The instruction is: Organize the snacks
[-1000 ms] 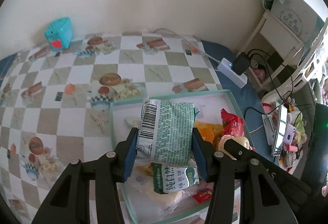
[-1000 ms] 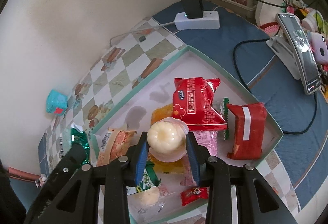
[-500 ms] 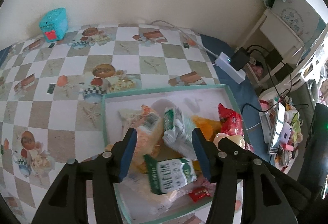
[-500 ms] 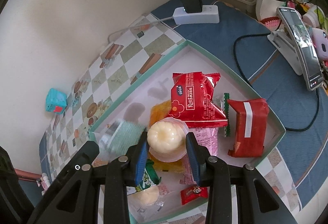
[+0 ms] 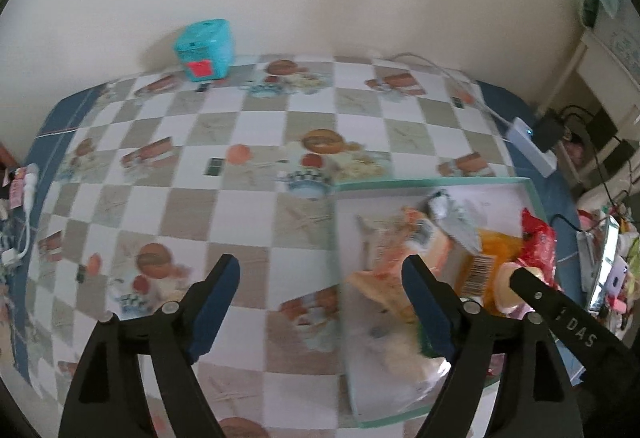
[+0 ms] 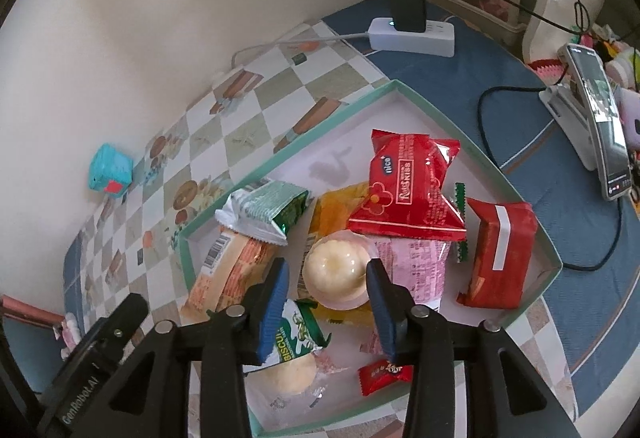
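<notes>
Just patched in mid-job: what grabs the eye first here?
The teal box heaped with snacks, a red Ruskiss bag on top toward its far side. The right gripper straddles a pale jelly cup in the pile. The left gripper hangs open over the checkered cloth.
</notes>
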